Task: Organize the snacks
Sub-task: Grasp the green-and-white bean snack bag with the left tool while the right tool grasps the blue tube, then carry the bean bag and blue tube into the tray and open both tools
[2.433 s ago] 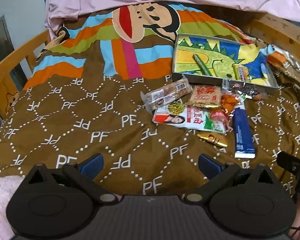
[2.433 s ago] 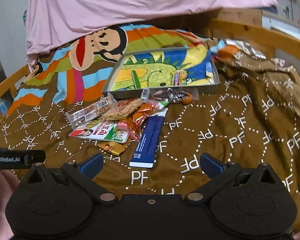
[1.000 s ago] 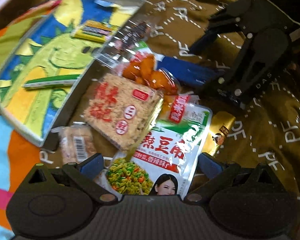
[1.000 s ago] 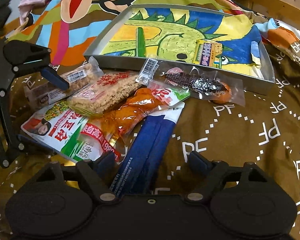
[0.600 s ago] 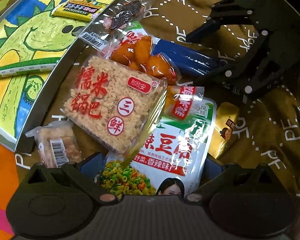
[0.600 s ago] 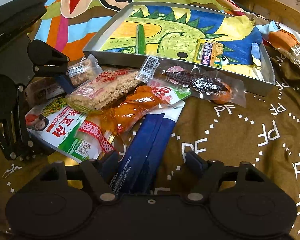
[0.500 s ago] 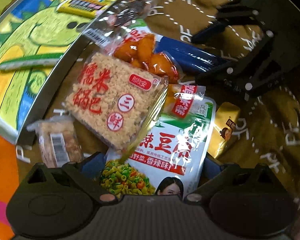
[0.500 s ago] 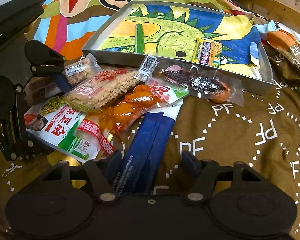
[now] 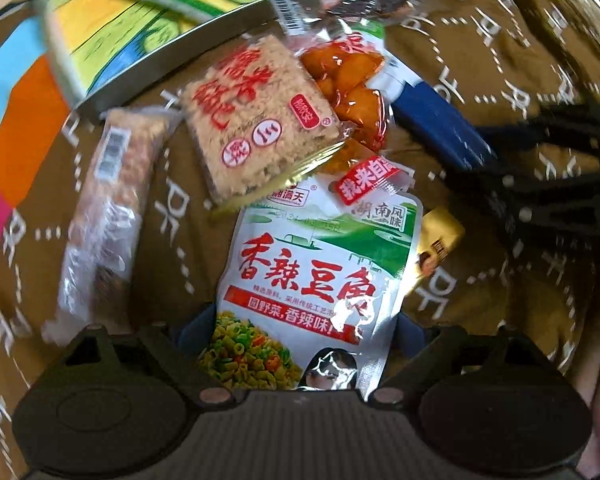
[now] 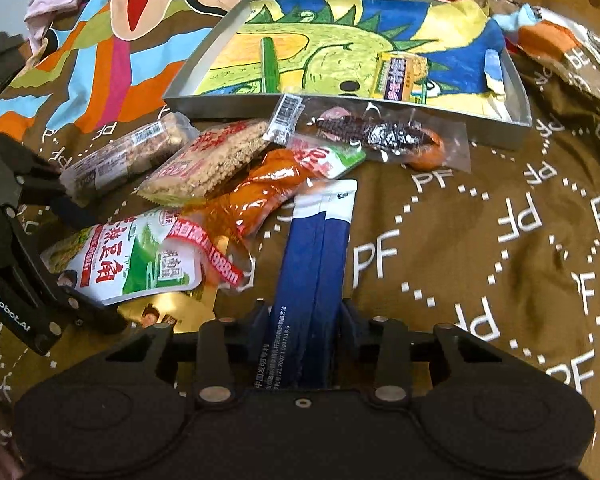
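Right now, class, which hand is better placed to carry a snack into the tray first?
The right gripper: its jaws look shut on the blue packet. The left gripper only straddles the white pouch, jaws apart. The tray lies just ahead.

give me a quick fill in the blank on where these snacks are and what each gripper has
The right gripper is shut on the ___ packet.
The left gripper straddles the white and ___ pouch.
The thin green stick lies inside the ___.

Missing words: blue; green; tray
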